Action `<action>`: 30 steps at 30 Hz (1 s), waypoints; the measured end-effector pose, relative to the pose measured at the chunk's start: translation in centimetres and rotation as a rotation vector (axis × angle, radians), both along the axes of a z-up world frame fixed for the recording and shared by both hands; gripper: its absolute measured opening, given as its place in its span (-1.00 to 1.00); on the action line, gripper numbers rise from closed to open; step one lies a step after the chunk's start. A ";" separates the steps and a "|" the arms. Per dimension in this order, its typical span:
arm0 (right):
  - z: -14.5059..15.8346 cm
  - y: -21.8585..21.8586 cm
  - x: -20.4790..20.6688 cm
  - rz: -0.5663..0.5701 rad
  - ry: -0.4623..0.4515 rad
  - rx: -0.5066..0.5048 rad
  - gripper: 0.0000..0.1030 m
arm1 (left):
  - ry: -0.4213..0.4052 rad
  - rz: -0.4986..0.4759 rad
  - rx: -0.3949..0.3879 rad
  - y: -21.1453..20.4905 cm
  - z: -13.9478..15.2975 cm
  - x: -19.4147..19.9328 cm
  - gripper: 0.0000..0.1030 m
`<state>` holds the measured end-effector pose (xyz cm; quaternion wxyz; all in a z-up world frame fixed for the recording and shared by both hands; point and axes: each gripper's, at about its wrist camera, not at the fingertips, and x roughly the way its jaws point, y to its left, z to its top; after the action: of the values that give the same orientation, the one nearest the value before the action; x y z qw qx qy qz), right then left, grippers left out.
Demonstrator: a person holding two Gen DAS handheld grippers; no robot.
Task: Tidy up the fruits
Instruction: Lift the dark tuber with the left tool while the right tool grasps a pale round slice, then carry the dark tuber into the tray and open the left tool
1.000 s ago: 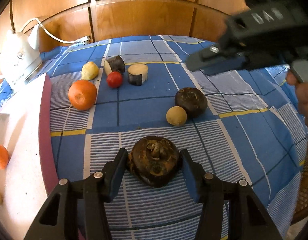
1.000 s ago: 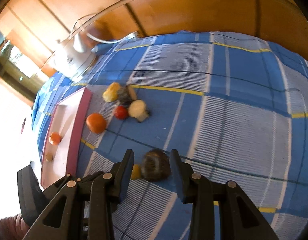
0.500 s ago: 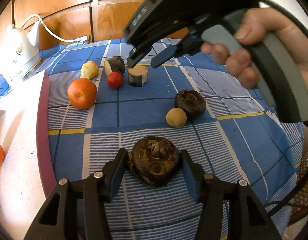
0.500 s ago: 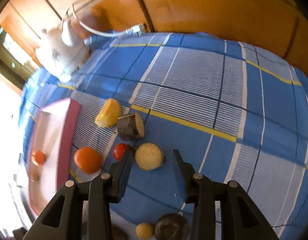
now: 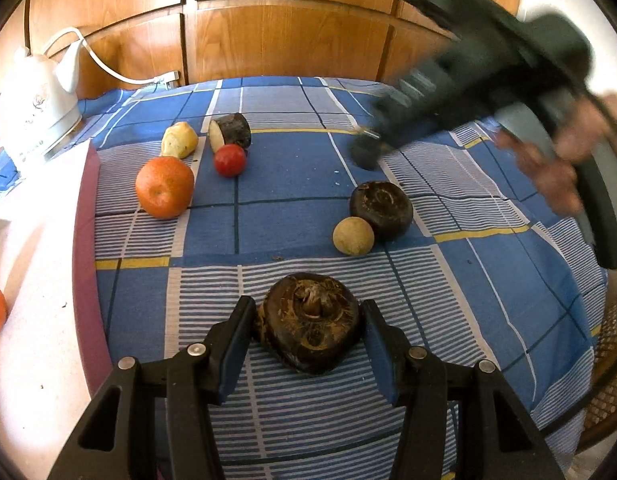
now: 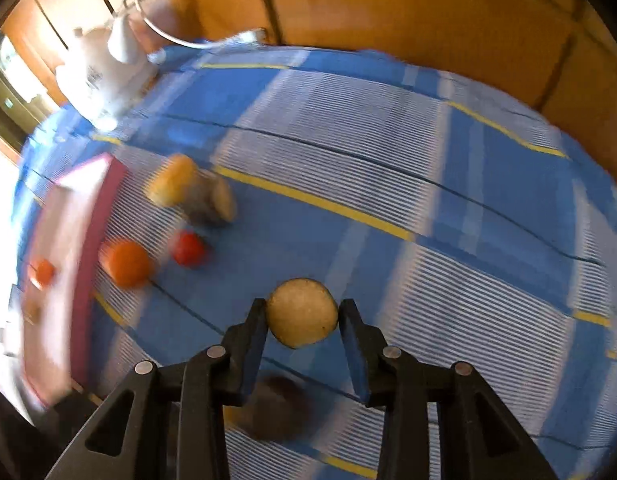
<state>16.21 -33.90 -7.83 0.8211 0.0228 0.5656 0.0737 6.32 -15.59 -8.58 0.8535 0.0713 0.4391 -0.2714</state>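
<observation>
Brown, fibrous round fruit (image 5: 310,322) sits on the checked cloth (image 5: 292,172) right between the left gripper (image 5: 308,332) pads; jaws look closed on it, touching both sides. Right gripper (image 6: 302,322) holds a pale cut fruit piece (image 6: 301,312) off the cloth, jaws clamped on its sides. Pink-edged tray (image 5: 84,240) lies to the left, nearer the left gripper. Right-wrist view is motion-blurred; fruit below the jaws unclear.

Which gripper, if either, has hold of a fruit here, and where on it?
The right gripper holds the cut brown fruit piece by its sides, pale face towards the camera. The left gripper straddles the dark round fruit; contact cannot be told.
</observation>
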 end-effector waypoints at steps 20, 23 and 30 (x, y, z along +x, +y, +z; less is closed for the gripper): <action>-2.0 -5.2 -1.9 -0.071 -0.001 0.063 -0.34 | 0.013 0.205 -0.175 8.4 7.0 0.2 0.03; -2.2 -4.3 -1.5 -0.064 -0.001 0.039 -0.34 | 0.009 0.285 -0.176 11.3 7.2 1.1 0.03; -2.1 -2.8 -1.6 -0.052 -0.005 -0.001 -0.34 | 0.060 0.453 -0.200 17.0 6.1 6.6 0.03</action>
<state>14.66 -36.71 -9.98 0.8240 0.0369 0.5630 0.0519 12.95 1.37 -2.47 0.8820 -0.1217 0.4399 -0.1169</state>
